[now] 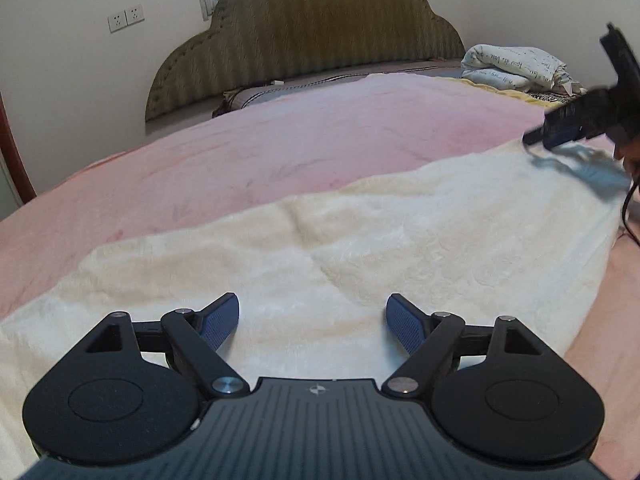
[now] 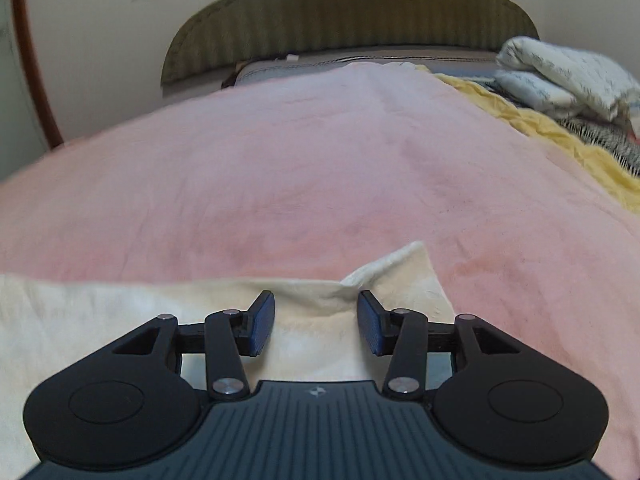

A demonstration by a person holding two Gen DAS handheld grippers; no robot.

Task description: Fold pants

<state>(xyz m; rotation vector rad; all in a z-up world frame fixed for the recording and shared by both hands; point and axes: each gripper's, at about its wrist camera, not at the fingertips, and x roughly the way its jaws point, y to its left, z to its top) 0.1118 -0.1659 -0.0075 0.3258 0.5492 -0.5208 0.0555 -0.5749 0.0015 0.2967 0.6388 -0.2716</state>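
- The cream fleece pants are spread flat on the pink blanket, toward the foot end, well away from the headboard.
- Left gripper hangs over the pants, jaws wide apart, nothing between them.
- Right gripper is parted too, right by a raised corner of the pants, fabric between the pads, not pinched.
- Folded bedding sits near the headboard.

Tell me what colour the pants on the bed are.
Cream white pants, fluffy-looking, clearest in the left wrist view.
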